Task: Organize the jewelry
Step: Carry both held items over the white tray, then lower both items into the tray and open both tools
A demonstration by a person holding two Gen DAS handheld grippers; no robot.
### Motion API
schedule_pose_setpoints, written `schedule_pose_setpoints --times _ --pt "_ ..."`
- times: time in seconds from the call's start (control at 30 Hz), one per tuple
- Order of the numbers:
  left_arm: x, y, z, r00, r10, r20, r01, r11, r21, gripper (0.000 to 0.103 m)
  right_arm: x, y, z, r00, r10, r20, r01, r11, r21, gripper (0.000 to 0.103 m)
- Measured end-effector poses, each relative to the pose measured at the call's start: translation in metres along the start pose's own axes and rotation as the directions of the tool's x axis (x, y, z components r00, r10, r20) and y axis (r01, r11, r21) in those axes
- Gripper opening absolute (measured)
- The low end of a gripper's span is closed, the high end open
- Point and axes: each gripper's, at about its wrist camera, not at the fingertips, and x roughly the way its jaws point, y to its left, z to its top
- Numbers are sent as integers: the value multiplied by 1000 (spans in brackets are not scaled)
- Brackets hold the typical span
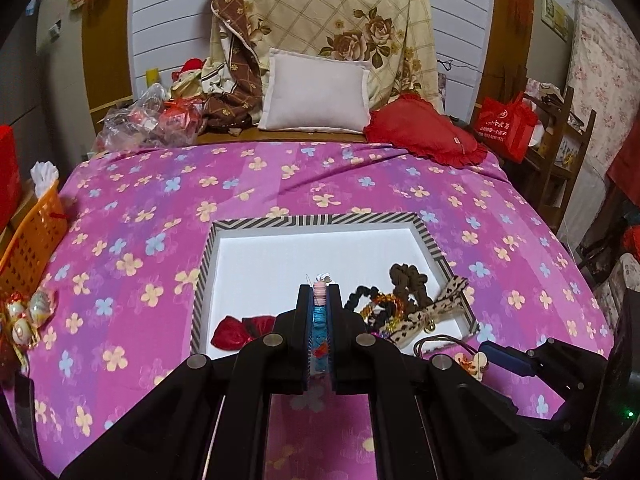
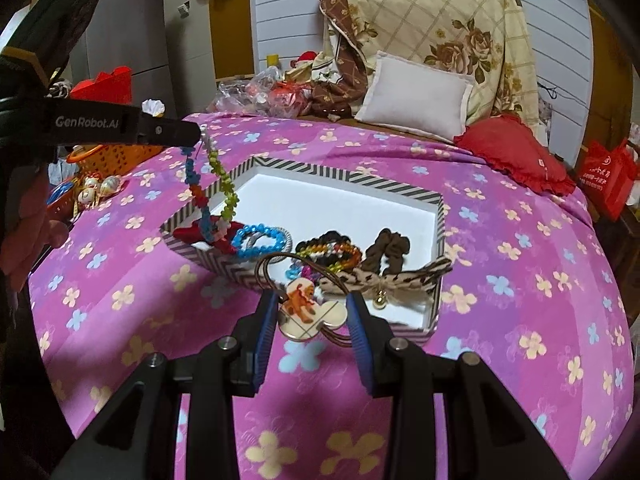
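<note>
A striped-rim white box (image 1: 320,220) (image 2: 348,176) lies on the pink bed cover. It holds a red bow (image 1: 232,332), a brown scrunchie (image 2: 390,248), bead bracelets (image 2: 330,254) and a leopard bow (image 2: 396,278). My left gripper (image 1: 319,292) is shut on a colourful bead necklace (image 2: 208,196), which hangs over the box's left edge; the gripper shows in the right wrist view (image 2: 192,134). My right gripper (image 2: 312,312) is open around a mouse-shaped charm hair tie (image 2: 308,312) at the box's near edge.
An orange basket (image 1: 32,236) and shiny shell ornaments (image 1: 28,316) sit at the bed's left. A white pillow (image 1: 316,92), red heart cushion (image 1: 424,132) and plastic bags (image 1: 148,120) lie at the head. A red bag (image 1: 508,124) hangs on a wooden rack at right.
</note>
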Motion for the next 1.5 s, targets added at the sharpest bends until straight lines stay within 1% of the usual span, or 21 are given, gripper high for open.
schedule_pose_setpoints --times 0.13,0.4,0.57,0.77,0.97,1.13,1.3,1.5 --pt "7 5 6 1000 -7 0 7 1000 -14 1 8 -5 8 1000 -6 -1 6 1000 10 36" --pt "28 16 8 999 -18 -31 17 999 -49 1 35 -13 19 999 -3 -35 3 1000 20 36" --pt "44 20 2 998 -20 -57 16 998 -64 1 55 -13 23 998 2 -62 -1 1000 13 36" --pt "68 37 -12 994 -12 -112 0 994 -108 1 79 -12 29 996 11 -92 -10 1000 8 36" --pt "88 54 -30 987 14 -161 -36 991 -132 1 104 -8 30 991 22 -133 -23 1000 -2 36" --pt "98 60 -40 983 32 -182 -57 989 -134 1 122 -6 28 986 25 -166 -27 1000 -10 36" --pt "102 61 -45 982 63 -179 -85 990 -113 1 133 -7 25 983 27 -183 -28 1000 -5 36" --pt "101 59 -47 983 108 -151 -123 988 -89 1 137 -8 26 982 31 -188 -31 1000 6 37"
